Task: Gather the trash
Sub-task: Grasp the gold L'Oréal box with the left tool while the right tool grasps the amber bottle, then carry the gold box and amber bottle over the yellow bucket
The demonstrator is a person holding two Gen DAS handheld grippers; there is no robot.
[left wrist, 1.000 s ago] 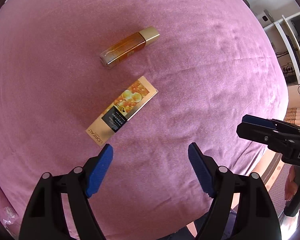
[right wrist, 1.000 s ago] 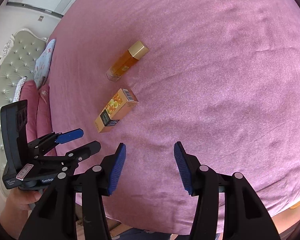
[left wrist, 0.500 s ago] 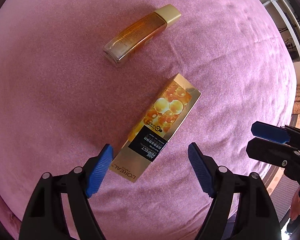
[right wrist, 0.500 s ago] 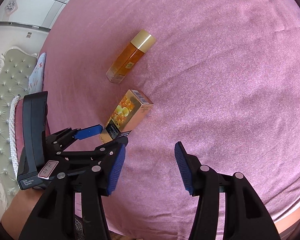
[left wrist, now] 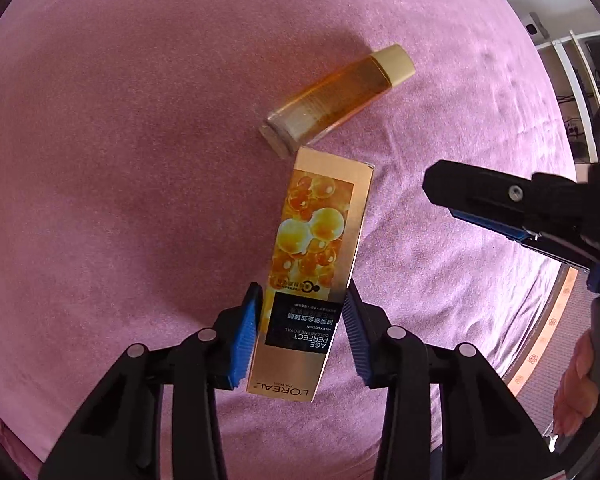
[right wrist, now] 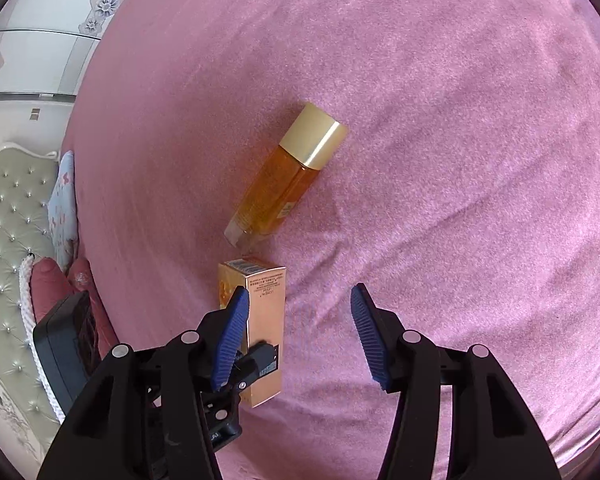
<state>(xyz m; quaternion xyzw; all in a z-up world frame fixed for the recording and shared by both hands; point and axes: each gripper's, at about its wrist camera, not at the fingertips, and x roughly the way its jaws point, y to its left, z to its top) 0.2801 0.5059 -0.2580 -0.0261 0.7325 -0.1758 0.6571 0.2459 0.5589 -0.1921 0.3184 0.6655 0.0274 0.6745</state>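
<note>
Carton (left wrist: 314,280), gold cosmetics box, lies on the pink bed cover (left wrist: 120,160), long axis running away from the left wrist camera. Amber bottle (left wrist: 340,100) with a gold cap lies just beyond its far end; touching or a hair apart, can't tell.

Left gripper (left wrist: 302,334): fingers straddle the near, printed end of the carton and are closing. Right pad looks on or at the box edge, left pad just beside it. No clear squeeze visible, so I'd call it not gripped yet.

Right gripper (right wrist: 300,336): fingers part open, nothing between them. It hangs over bare cover right of the carton. In its view the left gripper's finger is down on the carton's near end.

Step, my read: grasp phase on the first trash item, the carton. Bottle untouched. No bin in either view.

Next move calls for:
- finish the close until both pads bear on the long side walls
- go easy, thin card will likely crush or skew if pinched hard
- lift straight up, since the far end sits by the bottle base and a drag could roll it
- right gripper looks placed to go for the bottle next, across its flat sides
</note>
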